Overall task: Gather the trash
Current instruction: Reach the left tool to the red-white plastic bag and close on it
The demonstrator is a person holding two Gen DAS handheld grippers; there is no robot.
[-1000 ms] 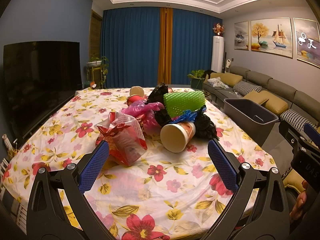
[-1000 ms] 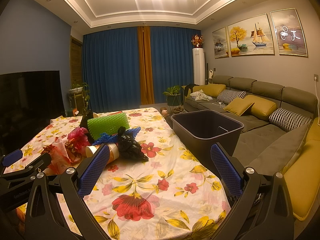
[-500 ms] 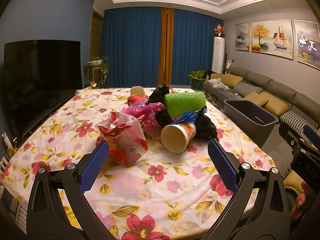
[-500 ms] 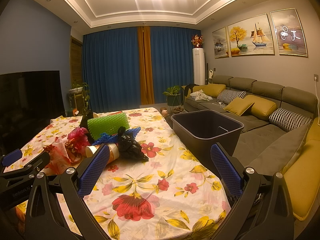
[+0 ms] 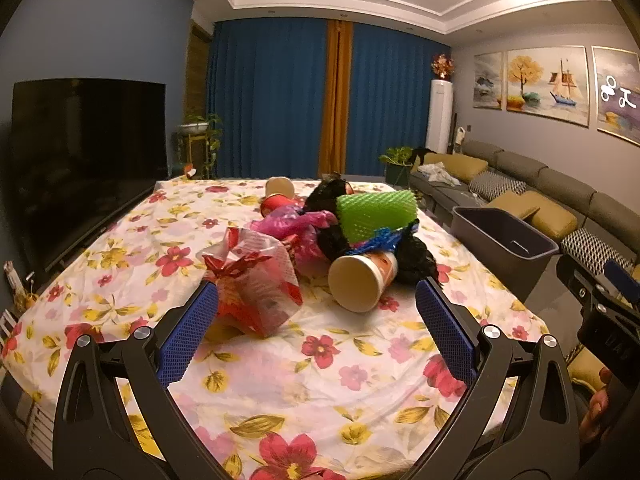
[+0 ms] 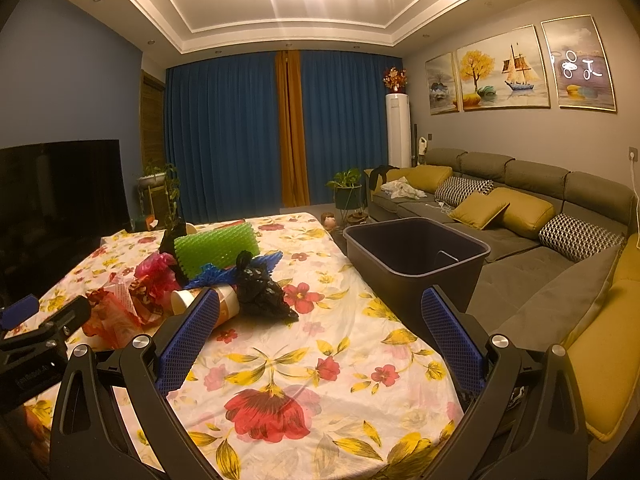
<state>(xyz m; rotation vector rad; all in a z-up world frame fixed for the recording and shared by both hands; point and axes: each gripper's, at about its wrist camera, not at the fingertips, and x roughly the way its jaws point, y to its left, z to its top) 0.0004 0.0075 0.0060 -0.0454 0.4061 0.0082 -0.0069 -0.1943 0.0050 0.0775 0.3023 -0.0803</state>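
While both grippers hang over the near end of the table (image 5: 328, 384), its flowered cloth carries a heap of trash along the middle, closer to the right edge than the left. Just off that right edge stands a dark grey bin (image 6: 416, 254), its rim close to the cloth and its inside showing only a thin bent wire or handle.

At the far side of the heap lies a green bumpy foam roll (image 5: 376, 210), resting on a black plastic bag (image 5: 332, 196) and a crumpled pink bag (image 5: 296, 220). A second black bag (image 6: 260, 288) sits at the heap's right side, touching a strip of blue netting (image 6: 228, 272). Nearest the left gripper, a red and clear wrapper (image 5: 256, 280) lies on the cloth, just beside a paper cup (image 5: 360, 280) tipped on its side with its base facing the camera. Two more cups, one red (image 5: 276, 204) and one pale (image 5: 280, 186), lie behind the pink bag toward the far edge.

The left gripper (image 5: 316, 324) has its blue-padded fingers spread wide, holding nothing, with the wrapper and the tipped cup framed between them but not touched. The right gripper (image 6: 320, 328) is likewise spread and empty, poised above bare cloth near the table's right edge, between the heap and the bin.
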